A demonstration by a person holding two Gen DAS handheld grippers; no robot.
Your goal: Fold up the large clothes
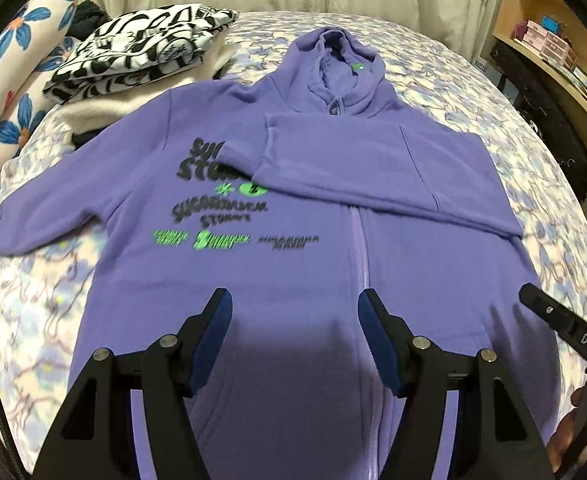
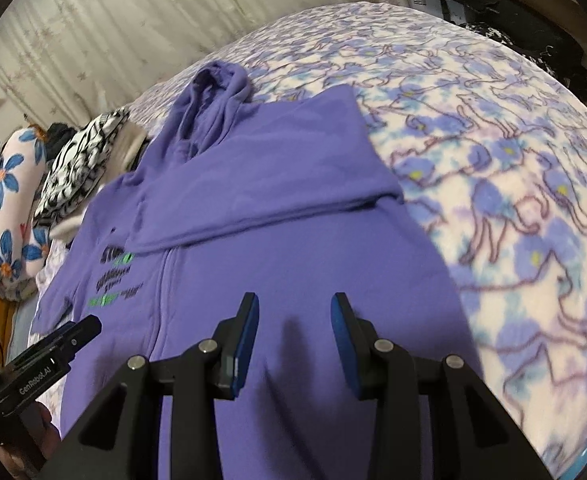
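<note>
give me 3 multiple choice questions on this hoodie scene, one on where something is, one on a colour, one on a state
1. Where does the black and white patterned bundle lie?
A. on the bed's far left, beside the hoodie's spread sleeve
B. on the shelf
C. inside the hood

2. What colour is the hoodie?
A. red
B. purple
C. white

3. How are the sleeves?
A. both spread out
B. both folded in
C. one folded across the chest, one spread out

Answers:
1 A, it sits at the left by the flowered pillow.
2 B, purple with black and green print.
3 C, the folded sleeve crosses the chest and the other sleeve lies out on the bedspread.
</note>
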